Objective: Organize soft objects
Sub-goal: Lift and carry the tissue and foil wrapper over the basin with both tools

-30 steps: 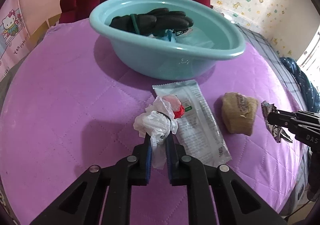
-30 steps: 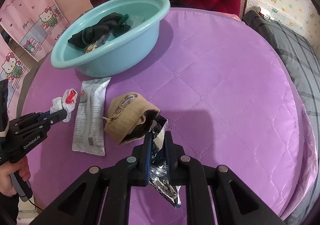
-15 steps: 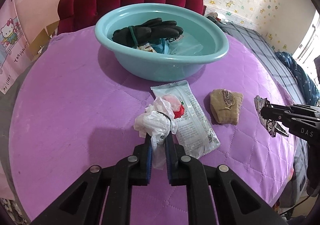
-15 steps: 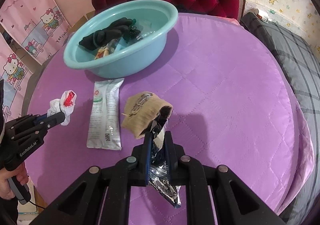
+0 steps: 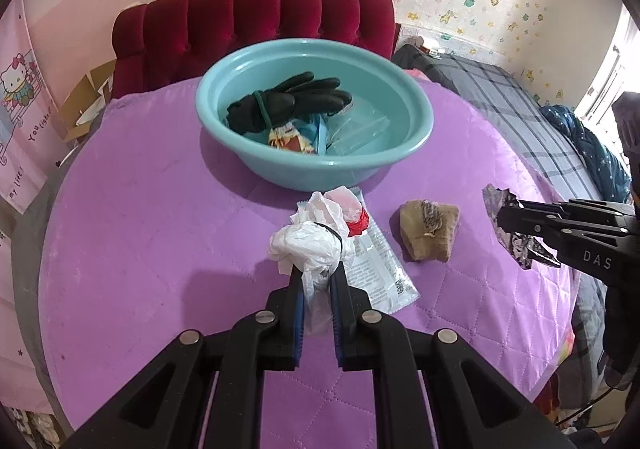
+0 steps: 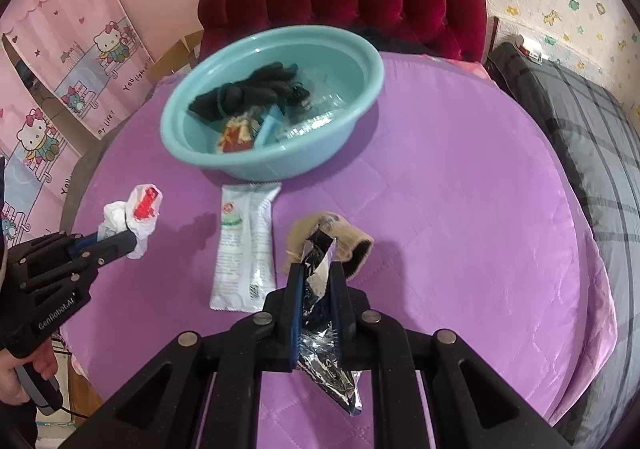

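My left gripper is shut on a crumpled white plastic bag with a red patch, held above the purple table; it also shows in the right wrist view. My right gripper is shut on a crinkled silver foil wrapper, also seen in the left wrist view. A teal basin at the back holds black gloves and several packets. A tan sock and a white sachet lie on the table in front of the basin.
The round table has a quilted purple cover. A dark red tufted headboard stands behind it. A grey plaid bed lies to the right. Hello Kitty posters hang on the left wall.
Both grippers have risen and pulled back from the table with their loads still held. The basin and the things on the table look smaller and farther away.
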